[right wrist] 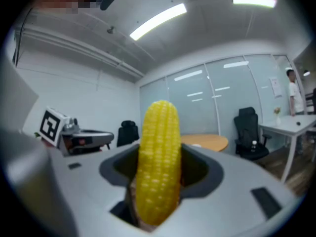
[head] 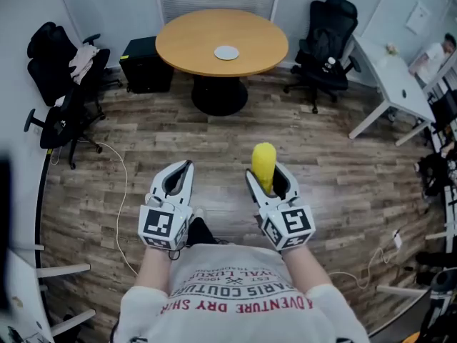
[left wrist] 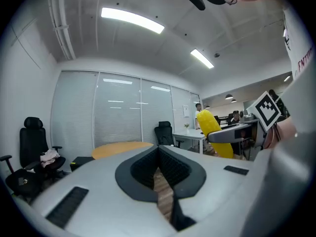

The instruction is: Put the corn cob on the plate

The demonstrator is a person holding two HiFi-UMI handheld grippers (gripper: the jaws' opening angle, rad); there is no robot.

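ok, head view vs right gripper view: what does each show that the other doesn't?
Only the head view: the person's printed shirt, the black box beside the round table, and the cable on the floor.
Only the right gripper view: the ceiling lights.
Both: the corn cob clamped in the right gripper, the left gripper alongside it, the round table and a black office chair.

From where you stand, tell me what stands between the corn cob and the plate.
Nothing visible. The right hand-held gripper holds the corn cob; only bare floor lies between it and the round table bearing the plate. Chairs stand off to both sides.
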